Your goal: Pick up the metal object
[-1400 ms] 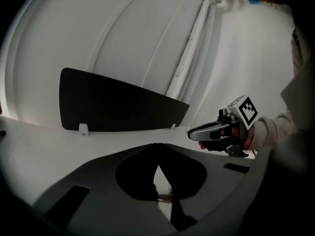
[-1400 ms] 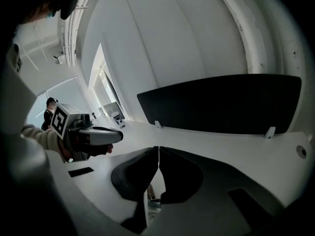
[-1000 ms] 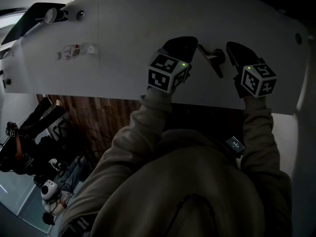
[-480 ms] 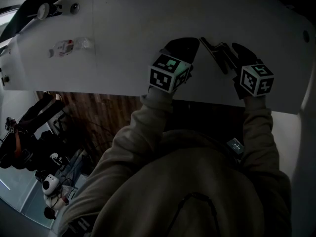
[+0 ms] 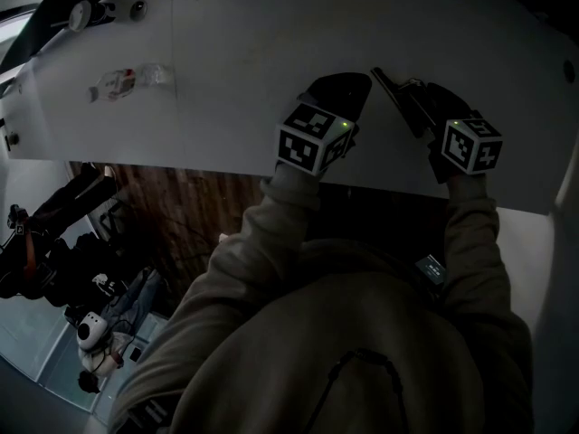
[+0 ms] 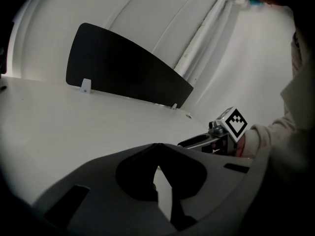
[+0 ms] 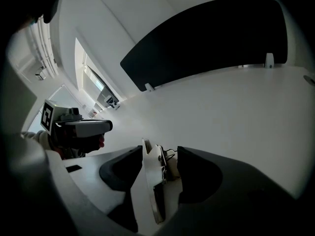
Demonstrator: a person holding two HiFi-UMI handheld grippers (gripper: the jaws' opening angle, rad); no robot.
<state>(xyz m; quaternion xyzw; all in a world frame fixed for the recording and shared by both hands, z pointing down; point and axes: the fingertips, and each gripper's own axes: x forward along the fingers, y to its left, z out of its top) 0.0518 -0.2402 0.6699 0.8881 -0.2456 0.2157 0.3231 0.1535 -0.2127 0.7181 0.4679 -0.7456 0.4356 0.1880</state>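
Right gripper (image 7: 158,150) is standing released on the white table (image 5: 235,43), toward its right end and close to the near edge. Its jaws have just been opening and are now spread wide. The metal object (image 7: 155,181) is lying on the table between them, a narrow flat piece with a darker part along one side; no clamping is visible. In the head view the metal object (image 5: 391,89) is projecting past the right gripper (image 5: 418,93) toward the far edge. Left gripper (image 6: 157,145) is resting just beside it, clenched tip to tip, with nothing between the jaws. A black divider panel (image 6: 123,63) is standing along the far edge.
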